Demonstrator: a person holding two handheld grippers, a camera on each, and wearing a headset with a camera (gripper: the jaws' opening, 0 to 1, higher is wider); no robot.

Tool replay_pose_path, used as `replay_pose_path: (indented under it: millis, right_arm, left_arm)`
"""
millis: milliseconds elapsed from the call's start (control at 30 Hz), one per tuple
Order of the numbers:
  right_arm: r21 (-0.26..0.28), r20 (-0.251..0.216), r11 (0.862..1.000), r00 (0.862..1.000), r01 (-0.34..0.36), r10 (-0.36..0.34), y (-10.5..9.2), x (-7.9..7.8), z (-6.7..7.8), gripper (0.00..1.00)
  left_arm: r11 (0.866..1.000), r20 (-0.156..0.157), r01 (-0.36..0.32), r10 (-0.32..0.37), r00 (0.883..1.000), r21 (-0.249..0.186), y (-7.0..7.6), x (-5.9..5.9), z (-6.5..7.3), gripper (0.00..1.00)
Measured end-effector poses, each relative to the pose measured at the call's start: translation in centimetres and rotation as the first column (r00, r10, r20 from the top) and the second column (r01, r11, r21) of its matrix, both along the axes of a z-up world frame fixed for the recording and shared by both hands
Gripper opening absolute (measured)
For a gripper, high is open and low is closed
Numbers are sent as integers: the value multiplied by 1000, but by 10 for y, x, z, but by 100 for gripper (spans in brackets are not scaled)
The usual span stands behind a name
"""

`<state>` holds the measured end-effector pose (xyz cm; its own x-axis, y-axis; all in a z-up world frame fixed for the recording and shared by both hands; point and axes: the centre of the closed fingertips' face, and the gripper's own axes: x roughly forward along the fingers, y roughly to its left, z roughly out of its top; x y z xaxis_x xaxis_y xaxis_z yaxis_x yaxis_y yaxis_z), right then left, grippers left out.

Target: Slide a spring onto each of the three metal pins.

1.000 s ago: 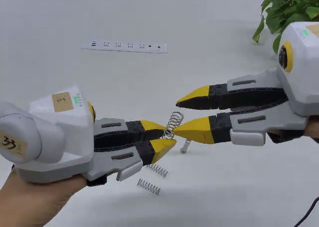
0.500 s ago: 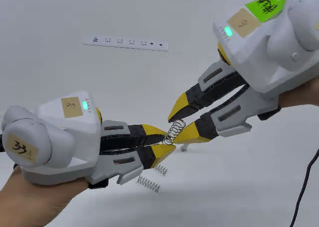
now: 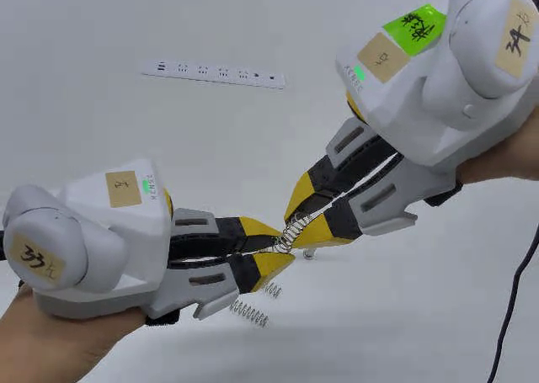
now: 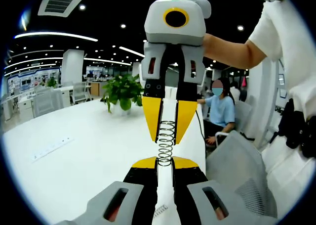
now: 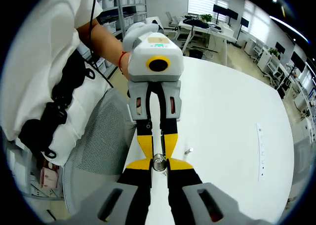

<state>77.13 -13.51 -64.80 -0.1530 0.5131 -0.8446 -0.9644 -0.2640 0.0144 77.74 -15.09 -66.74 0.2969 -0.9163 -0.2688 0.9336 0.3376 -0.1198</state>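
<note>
One shiny, tightly coiled wire spring (image 3: 291,229)

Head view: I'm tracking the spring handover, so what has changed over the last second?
The right gripper swung from level to slanting down from the upper right, and its jaws, open before, closed on the upper end of the spring. The left gripper kept its hold on the spring's lower end. The two loose springs and the pin stayed on the table.

Spring (image 5: 158,161) end-on between tips of right hand-held gripper (image 5: 159,165), apparently tip-to-tip with left hand-held gripper (image 5: 157,150).
</note>
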Motion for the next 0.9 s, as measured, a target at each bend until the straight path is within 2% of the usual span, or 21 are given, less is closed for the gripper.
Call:
replay_pose_path:
  millis: [133,600,900]
  right_arm:
    - [-2,2,1000,1000,-2,2,1,1,0,12]
    - [-37,-11,999,1000,-18,18,5,2,-5,12]
    - [-32,-17,999,1000,-21,20,11,2,-6,12]
  left_arm:
    - [1000,-6,-6,6,1000,-8,2,1,0,10]
    - [1000,0,-17,17,1000,-15,5,2,-4,11]
    - [999,-9,-40,40,999,-30,11,3,-5,11]
